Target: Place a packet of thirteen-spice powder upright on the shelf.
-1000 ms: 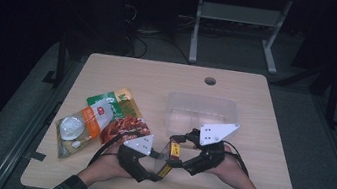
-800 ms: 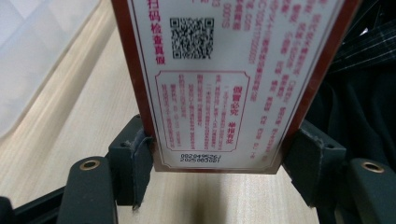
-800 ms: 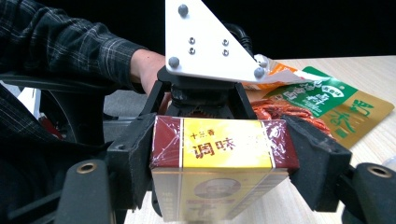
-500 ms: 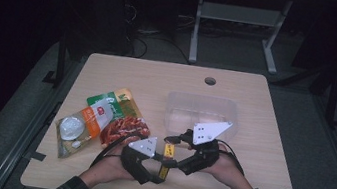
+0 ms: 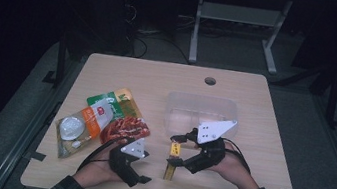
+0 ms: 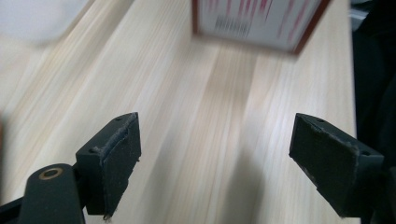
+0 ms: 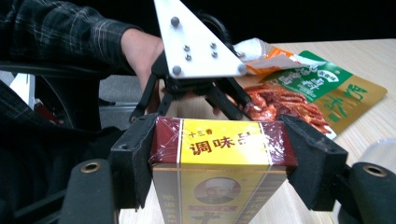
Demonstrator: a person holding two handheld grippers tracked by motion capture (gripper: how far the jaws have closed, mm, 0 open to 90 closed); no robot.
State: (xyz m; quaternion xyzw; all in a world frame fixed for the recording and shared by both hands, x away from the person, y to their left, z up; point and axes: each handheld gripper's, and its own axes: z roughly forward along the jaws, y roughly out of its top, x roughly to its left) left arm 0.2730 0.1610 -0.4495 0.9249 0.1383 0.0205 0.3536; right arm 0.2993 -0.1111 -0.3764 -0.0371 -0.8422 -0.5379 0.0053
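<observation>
At the left of the high view lie the food packets [image 5: 102, 120] on the table [image 5: 158, 80]. Lower centre, the left gripper [image 5: 143, 177] has just been opening — nothing between its jaws. Right of it, the right gripper [image 5: 173, 151] clamps the seasoning box [image 5: 172, 162] — below the clear tub [image 5: 199, 112].

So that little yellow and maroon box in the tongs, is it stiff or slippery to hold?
The box probably stays stiff: its edges look square between the right tongs' pads. Its clear shiny wrap may make it a bit slippery. Narrow and long as it looks from above, it would likely tip easily if stood on end.
</observation>
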